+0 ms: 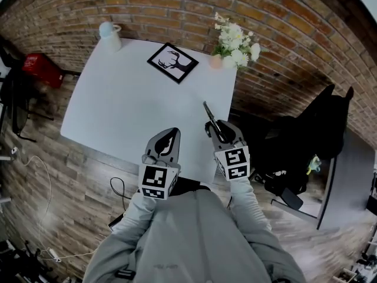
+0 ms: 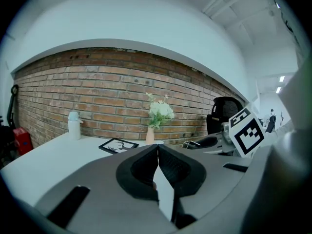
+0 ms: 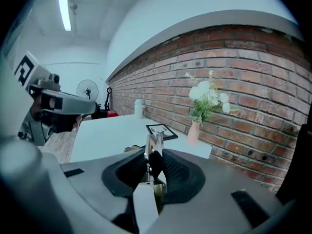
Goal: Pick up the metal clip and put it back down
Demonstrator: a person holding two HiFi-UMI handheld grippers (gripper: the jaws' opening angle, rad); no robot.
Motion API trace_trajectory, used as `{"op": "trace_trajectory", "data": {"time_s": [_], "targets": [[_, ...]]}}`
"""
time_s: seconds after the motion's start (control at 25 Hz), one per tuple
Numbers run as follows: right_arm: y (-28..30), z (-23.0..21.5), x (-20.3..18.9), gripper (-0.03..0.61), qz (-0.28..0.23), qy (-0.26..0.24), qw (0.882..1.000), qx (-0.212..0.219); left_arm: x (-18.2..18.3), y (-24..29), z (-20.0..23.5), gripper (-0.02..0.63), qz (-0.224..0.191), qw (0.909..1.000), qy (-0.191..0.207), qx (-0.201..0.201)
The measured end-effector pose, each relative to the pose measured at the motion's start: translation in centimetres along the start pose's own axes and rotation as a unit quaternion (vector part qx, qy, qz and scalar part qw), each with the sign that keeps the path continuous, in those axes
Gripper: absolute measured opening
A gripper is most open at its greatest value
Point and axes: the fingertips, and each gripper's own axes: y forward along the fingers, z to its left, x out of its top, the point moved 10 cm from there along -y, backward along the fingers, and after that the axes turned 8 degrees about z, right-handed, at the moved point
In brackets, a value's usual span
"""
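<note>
Nearest the lens, the right tool (image 3: 153, 155) has its jaws clamped on the metal clip (image 3: 155, 143). The clip's dark body sits between the pads and its silver end sticks up just past the tips. The white bench (image 1: 129, 99) lies below and ahead of this tool, and the clip looks clear of its surface. The left tool (image 2: 157, 147), just beside the right one, has its jaws closed together on nothing. The pick-up half seems done. What remains is lowering the clip to the bench and letting go.
</note>
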Motion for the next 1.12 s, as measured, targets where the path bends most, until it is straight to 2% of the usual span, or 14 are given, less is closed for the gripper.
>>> {"op": "trace_trajectory", "data": {"time_s": [0.28, 0.56, 0.72, 1.12], "targets": [[-5.4, -1.7, 2.1, 0.104, -0.082, 0.062, 0.995, -0.003, 2.1, -0.5, -0.8, 0.026, -0.025, 0.9994, 0.021, -0.012], [-10.7, -2.2, 3.8, 0.104, -0.147, 0.054, 0.987, -0.023, 4.0, -1.0, -1.6, 0.026, -0.043, 0.9977, 0.04, -0.033], [-13.5, -2.2, 3.6, 0.104, -0.171, 0.053, 0.983, -0.029, 4.7, -1.5, -2.3, 0.026, -0.051, 0.997, 0.04, -0.044], [-17.4, -2.5, 1.0, 0.104, -0.183, 0.107, 0.977, -0.037, 5.5, -2.7, -3.1, 0.026, -0.058, 0.9967, 0.029, -0.049]]}}
